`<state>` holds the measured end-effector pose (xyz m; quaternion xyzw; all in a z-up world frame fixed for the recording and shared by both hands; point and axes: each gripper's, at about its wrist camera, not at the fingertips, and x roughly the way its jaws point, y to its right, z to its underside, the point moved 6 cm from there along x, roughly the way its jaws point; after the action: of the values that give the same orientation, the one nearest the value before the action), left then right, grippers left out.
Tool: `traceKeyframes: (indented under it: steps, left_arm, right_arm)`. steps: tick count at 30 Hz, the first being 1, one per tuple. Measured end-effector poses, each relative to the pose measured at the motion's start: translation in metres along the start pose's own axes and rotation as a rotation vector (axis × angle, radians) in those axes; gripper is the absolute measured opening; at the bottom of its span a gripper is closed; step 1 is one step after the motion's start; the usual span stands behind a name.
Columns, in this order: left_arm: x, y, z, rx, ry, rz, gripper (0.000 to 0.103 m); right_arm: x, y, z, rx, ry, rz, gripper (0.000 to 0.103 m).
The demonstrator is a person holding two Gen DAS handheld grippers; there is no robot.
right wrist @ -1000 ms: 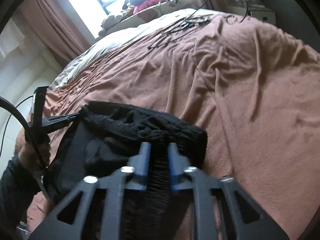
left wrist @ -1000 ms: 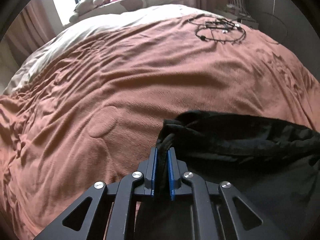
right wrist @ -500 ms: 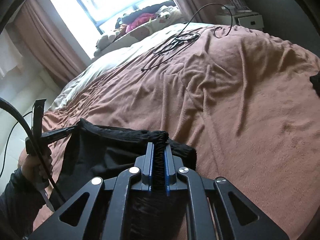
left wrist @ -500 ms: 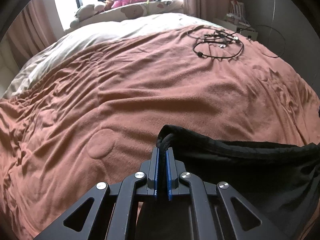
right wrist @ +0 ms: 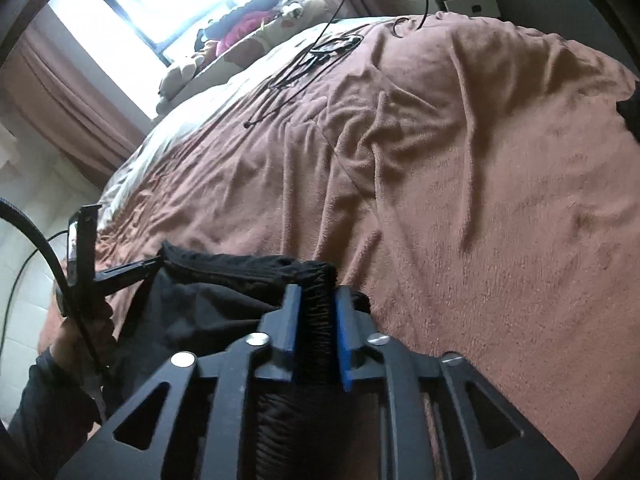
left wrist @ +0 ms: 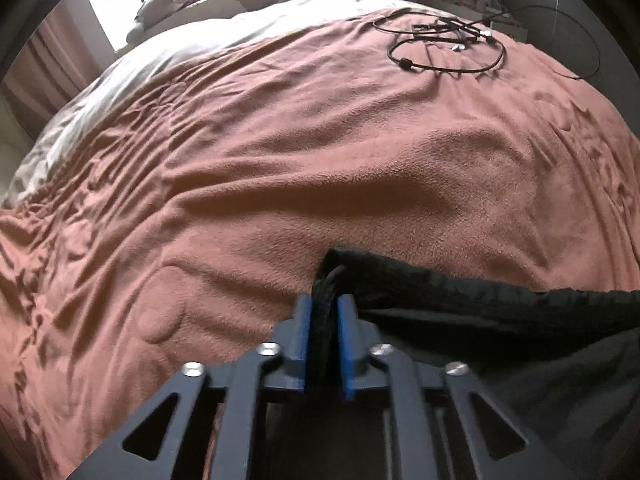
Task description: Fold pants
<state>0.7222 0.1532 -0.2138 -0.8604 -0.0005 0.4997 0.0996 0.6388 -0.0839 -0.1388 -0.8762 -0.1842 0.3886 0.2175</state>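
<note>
Gripping black pants (left wrist: 500, 312), no legible writing.

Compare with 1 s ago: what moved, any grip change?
The pants waistband has been pulled from bunched slack into a taut band between the two grippers. The cable tangle looks nearer in the left wrist view, so that camera moved. No grip change: the left gripper and right gripper stay shut on the waistband. The brown blanket is unchanged.

Pants (left wrist: 500, 320) – matt black cloth, ribbed waistband; blanket (left wrist: 320, 160) – fuzzy brown fleece.
</note>
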Motion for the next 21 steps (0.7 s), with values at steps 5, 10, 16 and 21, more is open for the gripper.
traceKeyframes:
  steps: [5, 10, 16, 21]
  left_arm:
    - [-0.029, -0.015, 0.004, -0.050, 0.030, 0.029, 0.057]
    - [-0.062, -0.034, 0.021, -0.097, 0.040, 0.032, 0.061]
    - [-0.097, -0.053, 0.052, -0.143, 0.042, 0.026, 0.062]
    - [-0.121, -0.063, 0.082, -0.174, 0.036, 0.027, 0.062]
  right_arm:
    - [-0.026, 0.001, -0.002, 0.019, 0.042, -0.047, 0.069]
    - [-0.039, 0.012, 0.009, 0.114, -0.015, -0.114, 0.069]
    - [-0.050, 0.018, 0.022, 0.175, -0.070, -0.153, 0.069]
    - [-0.062, 0.017, 0.033, 0.216, -0.101, -0.200, 0.069]
